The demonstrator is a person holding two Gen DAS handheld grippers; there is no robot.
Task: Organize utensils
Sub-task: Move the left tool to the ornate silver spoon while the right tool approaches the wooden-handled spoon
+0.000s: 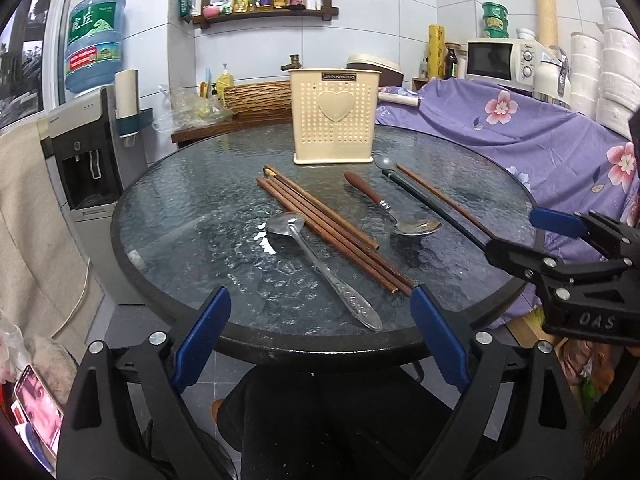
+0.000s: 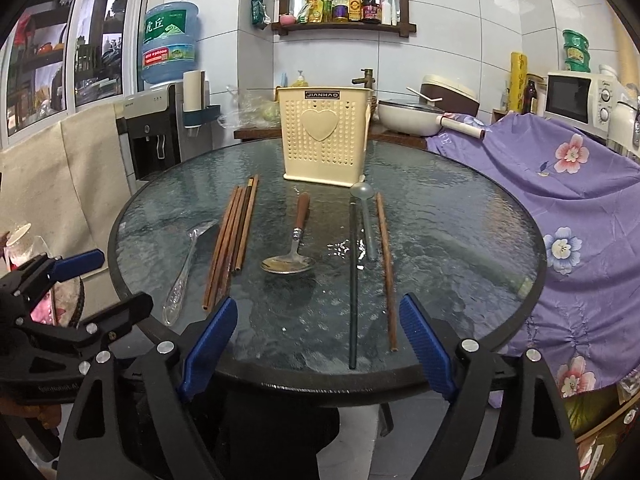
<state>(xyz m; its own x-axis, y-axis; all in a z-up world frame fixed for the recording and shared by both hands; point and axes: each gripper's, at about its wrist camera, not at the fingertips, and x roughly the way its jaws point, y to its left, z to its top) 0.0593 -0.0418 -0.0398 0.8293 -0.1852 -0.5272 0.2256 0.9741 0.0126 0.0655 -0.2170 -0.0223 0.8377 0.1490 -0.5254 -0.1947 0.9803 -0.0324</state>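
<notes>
A cream perforated utensil holder (image 1: 335, 122) (image 2: 326, 136) stands upright at the back of the round glass table (image 1: 200, 208). In front of it lie a bundle of brown chopsticks (image 1: 328, 224) (image 2: 230, 240), a steel spoon with a clear handle (image 1: 320, 264) (image 2: 188, 264), a wooden-handled spoon (image 1: 384, 204) (image 2: 294, 240), a long dark stick (image 2: 353, 280), a grey plastic spoon (image 2: 366, 220) and a single brown chopstick (image 2: 386, 272). My left gripper (image 1: 320, 332) hangs open over the near rim, empty. My right gripper (image 2: 318, 340) is open beside it, also empty.
A purple flowered cloth (image 2: 560, 184) drapes over things at the table's right. A water dispenser (image 1: 84, 152) stands on the left. A counter behind the table holds a basket, a bag and a pan (image 2: 408, 116). A person's dark-clad legs are under the near rim.
</notes>
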